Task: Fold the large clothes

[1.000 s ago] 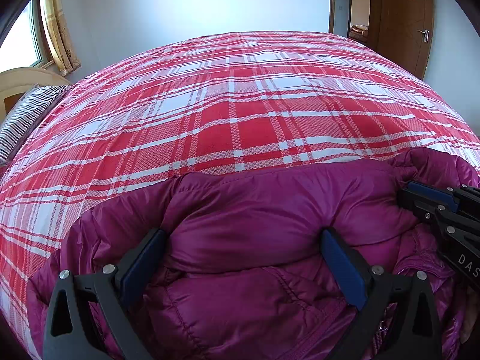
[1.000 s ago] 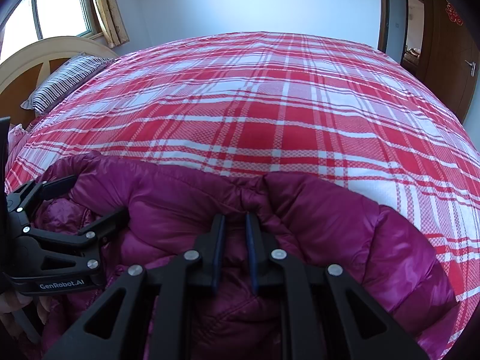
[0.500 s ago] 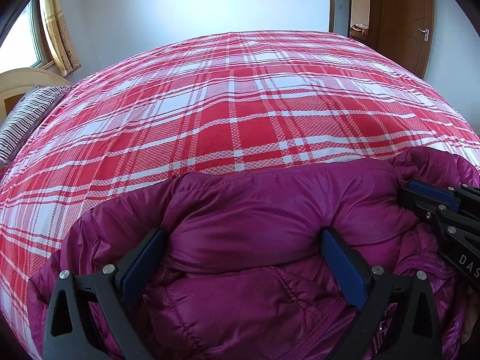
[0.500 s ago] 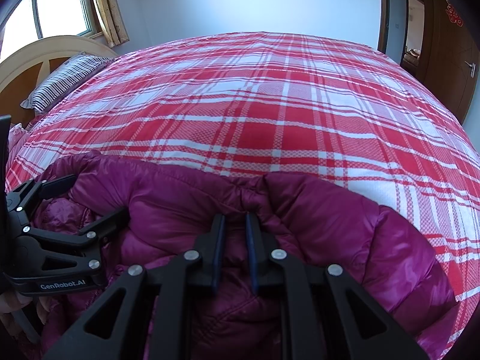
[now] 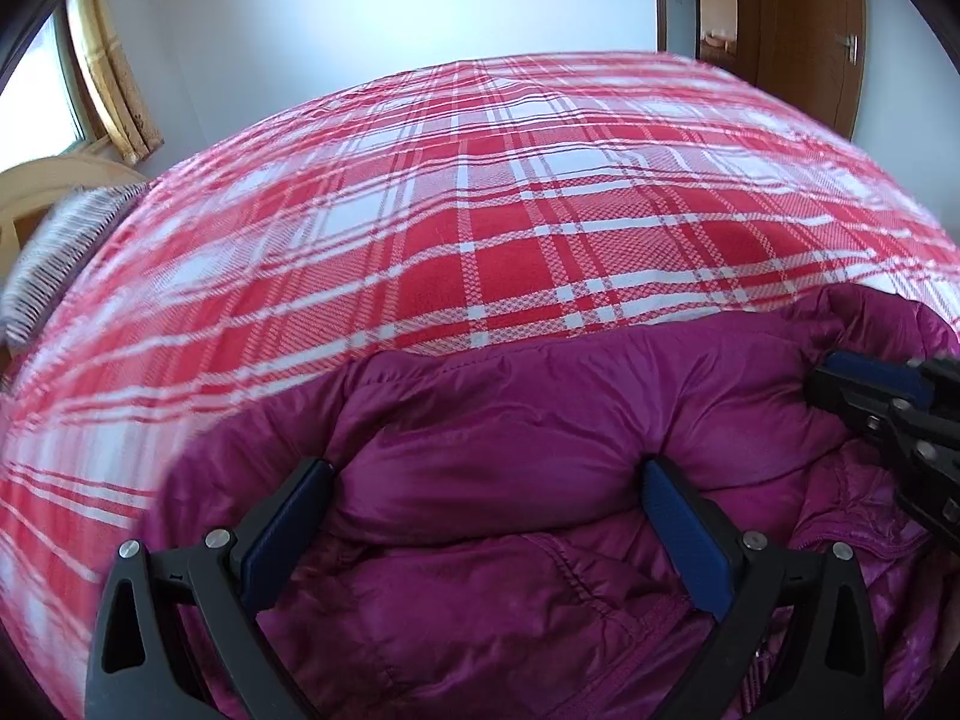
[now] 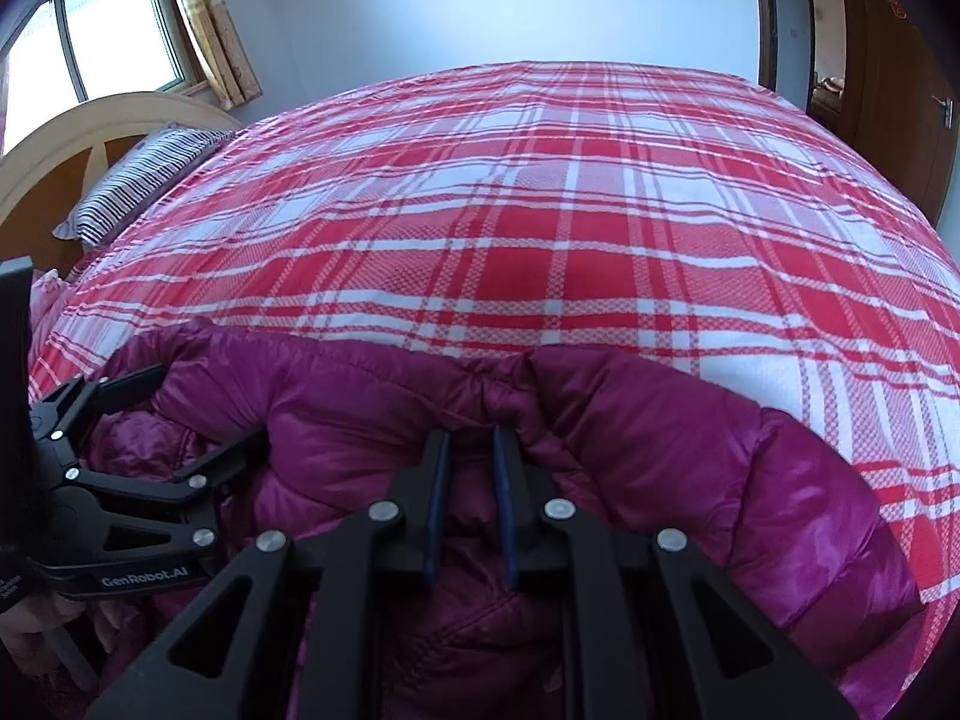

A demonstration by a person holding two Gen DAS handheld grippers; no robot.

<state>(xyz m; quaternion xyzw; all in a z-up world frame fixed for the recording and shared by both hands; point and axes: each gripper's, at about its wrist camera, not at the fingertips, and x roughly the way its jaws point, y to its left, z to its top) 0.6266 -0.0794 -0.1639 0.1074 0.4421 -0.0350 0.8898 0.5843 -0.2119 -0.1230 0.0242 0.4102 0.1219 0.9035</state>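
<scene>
A magenta puffer jacket (image 5: 510,420) lies bunched at the near edge of a bed with a red and white plaid cover (image 5: 480,210). My left gripper (image 5: 486,480) is open wide, its fingers (image 5: 288,516) astride a thick fold of the jacket. It also shows at the left of the right wrist view (image 6: 198,408). My right gripper (image 6: 471,438) is shut on a pinch of the jacket (image 6: 660,450) at its upper edge. It shows at the right of the left wrist view, where its tips (image 5: 840,381) touch the jacket.
A striped pillow (image 6: 144,180) and a wooden headboard (image 6: 72,138) are at the far left. A window with curtains (image 6: 120,18) is behind them. A brown door (image 5: 804,24) stands at the far right. The plaid cover (image 6: 540,210) stretches beyond the jacket.
The left wrist view has shifted and blurred, so the left gripper is moving; the jacket fold sits slightly lower between its fingers. The right gripper keeps its pinch.
</scene>
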